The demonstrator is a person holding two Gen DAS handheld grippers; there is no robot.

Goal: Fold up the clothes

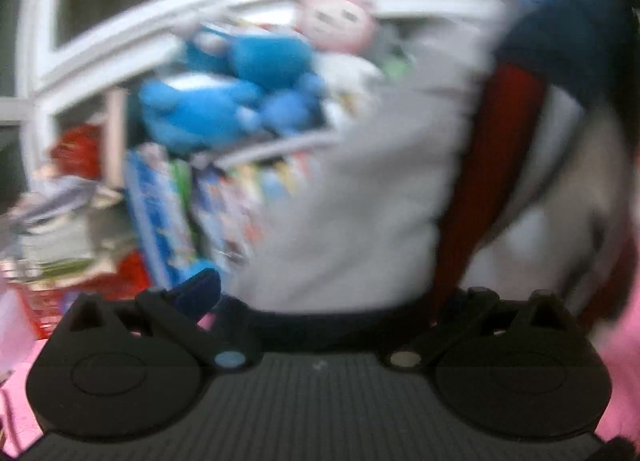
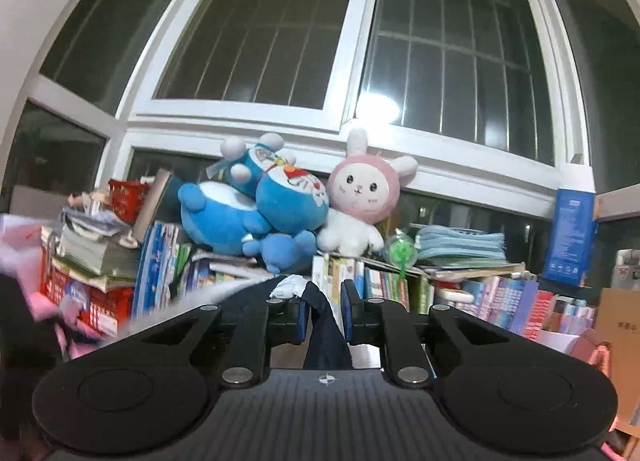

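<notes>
a big white-framed window [image 2: 352, 73] with dark panes and bars fills the far wall, a lamp's glare on the glass; below it a long heap of books [image 2: 160, 261] and papers runs from left to right, with a red basket [image 2: 126, 197] at the far left, a blue box [image 2: 570, 235] standing upright at the far right and a cardboard box [image 2: 618, 325] nearer on the right; on top of the books lie blue cat plush toys [image 2: 256, 209] and, just to their right and touching them, a pink-and-white rabbit plush [image 2: 362, 197]; the garment [image 1: 360, 189], light grey with a red stripe and a dark blue part at the upper right, hangs close in front of the left wrist camera, blurred, over a pink surface [image 1: 624, 361]; the left gripper [image 1: 320, 301] has its fingertips hidden behind the cloth, so i cannot tell how its jaws stand; the right gripper [image 2: 325, 315] has its jaws drawn narrow, pinching a dark blue fold of the garment [image 2: 326, 337] between the pads, with a bit of white cloth just beyond the tips
</notes>
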